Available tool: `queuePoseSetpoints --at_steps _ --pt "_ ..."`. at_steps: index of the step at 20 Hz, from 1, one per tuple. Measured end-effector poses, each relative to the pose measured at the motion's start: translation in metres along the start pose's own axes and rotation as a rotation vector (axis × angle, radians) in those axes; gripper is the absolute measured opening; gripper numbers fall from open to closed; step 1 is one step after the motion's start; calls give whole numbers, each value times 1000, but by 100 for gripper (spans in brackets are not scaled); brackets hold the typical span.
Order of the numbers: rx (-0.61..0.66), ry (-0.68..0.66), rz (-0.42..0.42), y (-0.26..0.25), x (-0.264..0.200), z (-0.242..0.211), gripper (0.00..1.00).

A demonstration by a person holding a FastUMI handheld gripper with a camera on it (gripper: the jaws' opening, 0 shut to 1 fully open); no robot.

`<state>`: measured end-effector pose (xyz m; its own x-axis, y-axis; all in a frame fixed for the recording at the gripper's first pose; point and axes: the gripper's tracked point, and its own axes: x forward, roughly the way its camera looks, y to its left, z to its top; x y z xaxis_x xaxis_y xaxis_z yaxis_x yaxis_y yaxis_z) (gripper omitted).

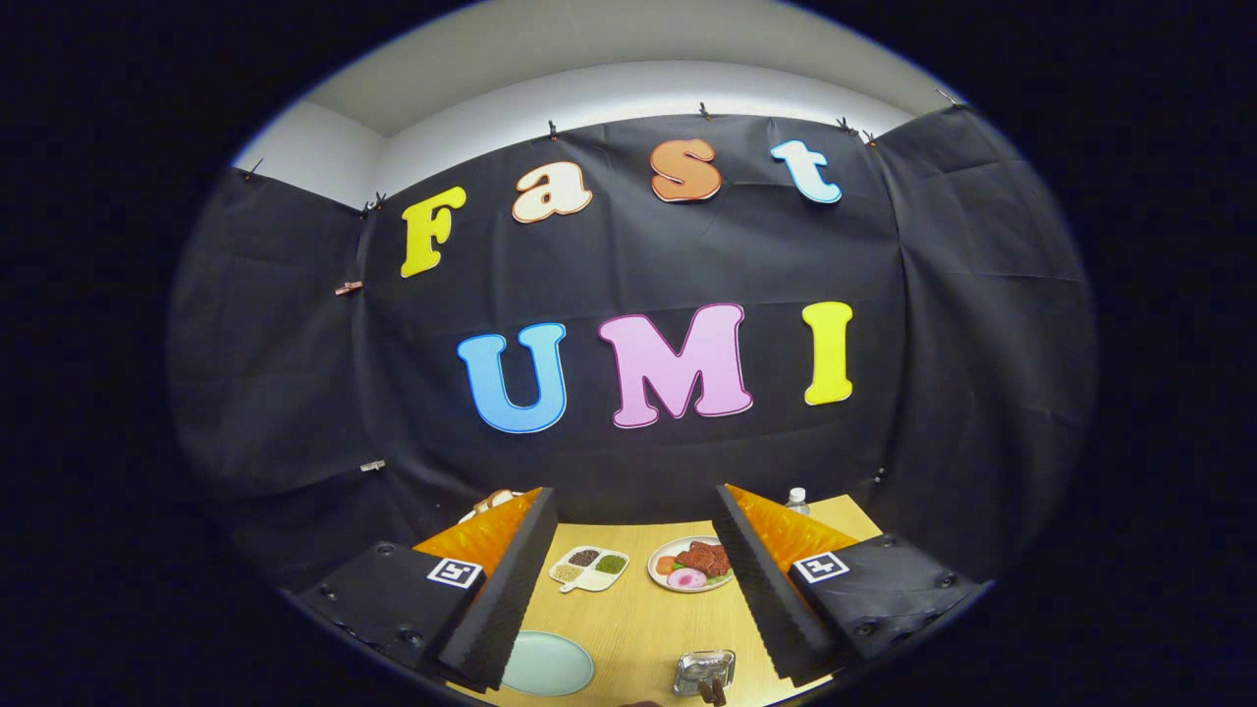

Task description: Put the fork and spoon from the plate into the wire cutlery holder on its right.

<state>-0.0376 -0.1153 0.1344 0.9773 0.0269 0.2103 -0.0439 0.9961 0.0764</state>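
Note:
My gripper [633, 493] is open and held high over the wooden table [648, 619], with nothing between its fingers. Far below, beside the left finger [511, 579], lies a pale green plate [547, 664] whose visible face is bare. To its right stands the wire cutlery holder [704, 672], close to the right finger [761, 579]. A dark brown piece [714, 691] shows at the holder's near side; I cannot tell what it is.
Beyond the plate, a white divided dish [589, 569] holds seeds and a round plate [690, 566] carries food. A small bottle [797, 500] stands at the table's far right corner. The black booth wall rises behind the table.

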Motion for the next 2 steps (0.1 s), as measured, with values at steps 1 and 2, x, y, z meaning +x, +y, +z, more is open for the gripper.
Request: queuePoseSetpoints --at_steps 1,2 --pt "0 2 3 0 2 0 99" --pt "-1 3 5 0 2 0 99"
